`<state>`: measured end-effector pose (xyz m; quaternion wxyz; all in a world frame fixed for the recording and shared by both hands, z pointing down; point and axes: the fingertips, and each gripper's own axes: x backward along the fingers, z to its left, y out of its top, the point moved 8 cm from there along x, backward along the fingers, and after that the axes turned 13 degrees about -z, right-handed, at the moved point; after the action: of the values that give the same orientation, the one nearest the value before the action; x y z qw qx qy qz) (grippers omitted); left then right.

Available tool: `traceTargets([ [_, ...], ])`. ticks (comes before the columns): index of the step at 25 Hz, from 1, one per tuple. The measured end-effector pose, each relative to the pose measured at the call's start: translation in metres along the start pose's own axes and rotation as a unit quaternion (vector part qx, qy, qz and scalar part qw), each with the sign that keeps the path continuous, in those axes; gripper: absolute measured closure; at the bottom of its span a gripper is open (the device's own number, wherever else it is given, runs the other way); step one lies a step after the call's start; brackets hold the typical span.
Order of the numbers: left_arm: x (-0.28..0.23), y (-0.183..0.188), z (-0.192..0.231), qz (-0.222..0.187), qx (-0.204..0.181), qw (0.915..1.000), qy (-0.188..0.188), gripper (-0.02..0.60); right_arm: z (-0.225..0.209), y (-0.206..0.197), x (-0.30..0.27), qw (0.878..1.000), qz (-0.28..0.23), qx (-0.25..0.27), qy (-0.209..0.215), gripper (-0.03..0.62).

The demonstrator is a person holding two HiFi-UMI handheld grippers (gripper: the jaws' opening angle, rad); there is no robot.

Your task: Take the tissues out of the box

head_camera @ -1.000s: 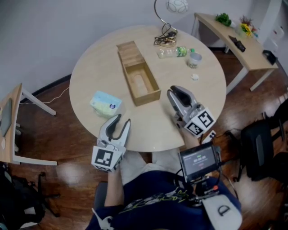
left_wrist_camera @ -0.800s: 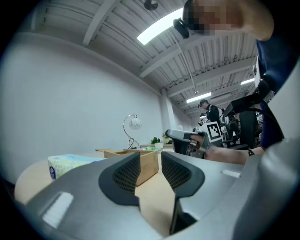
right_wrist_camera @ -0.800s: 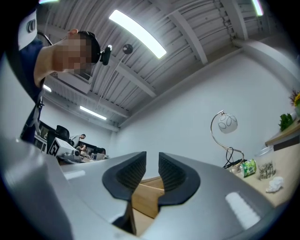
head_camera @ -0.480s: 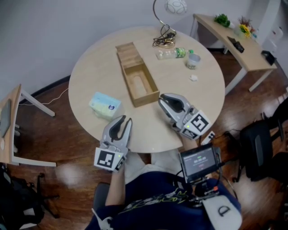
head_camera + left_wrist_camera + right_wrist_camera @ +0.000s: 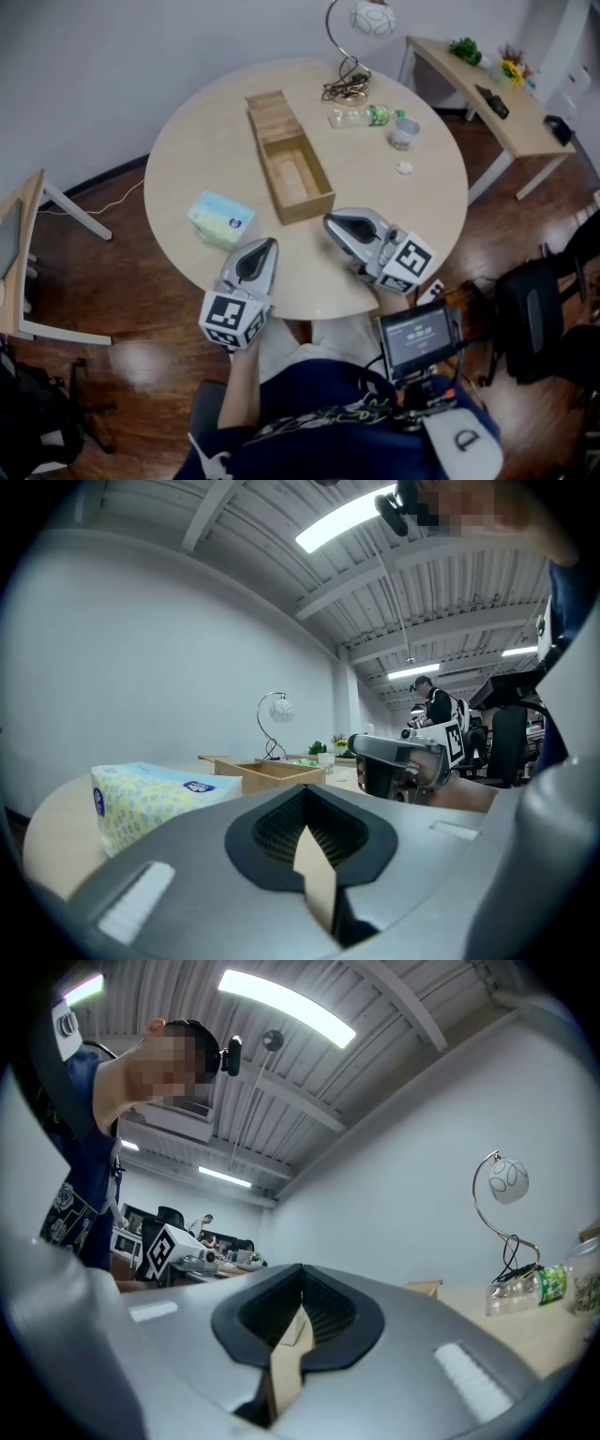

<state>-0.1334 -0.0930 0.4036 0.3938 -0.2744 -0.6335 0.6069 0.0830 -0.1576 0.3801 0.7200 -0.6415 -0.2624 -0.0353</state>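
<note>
The open wooden box (image 5: 289, 157) lies in the middle of the round table (image 5: 187, 150), and its inside looks bare. A pale blue-green tissue pack (image 5: 220, 216) lies on the table to the box's left, outside it. My left gripper (image 5: 268, 245) rests at the table's front edge, shut, with nothing between its jaws. In the left gripper view the tissue pack (image 5: 141, 799) is at the left and the box (image 5: 267, 772) farther back. My right gripper (image 5: 329, 223) lies just in front of the box's near end, shut and empty, pointing left.
At the table's far side stand a lamp (image 5: 361, 37) with a coiled cable, a lying plastic bottle (image 5: 361, 115) and a small cup (image 5: 405, 133). A side desk (image 5: 487, 94) stands at the right and a chair (image 5: 28, 253) at the left. A small screen (image 5: 417, 337) hangs at my chest.
Both grippers have closed their jaws on nothing. The right gripper has swung left and come down toward the box's near end. The left gripper has edged forward onto the table's edge.
</note>
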Motion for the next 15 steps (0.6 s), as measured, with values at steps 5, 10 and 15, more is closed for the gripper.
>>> traceTargets([
  [5, -0.005, 0.0, -0.003, 0.013, 0.005, 0.9995, -0.029, 0.578, 0.011, -0.003, -0.004, 1.0, 0.016, -0.015, 0.02, 0.594],
  [10, -0.003, 0.001, -0.006, -0.003, 0.006, 0.9994, -0.033, 0.578, 0.027, -0.004, -0.011, 0.997, 0.029, -0.032, 0.064, 0.594],
  [15, 0.001, 0.01, -0.01, -0.035, -0.006, 0.9983, -0.046, 0.578, 0.043, -0.016, -0.023, 0.993, 0.078, -0.049, 0.077, 0.594],
])
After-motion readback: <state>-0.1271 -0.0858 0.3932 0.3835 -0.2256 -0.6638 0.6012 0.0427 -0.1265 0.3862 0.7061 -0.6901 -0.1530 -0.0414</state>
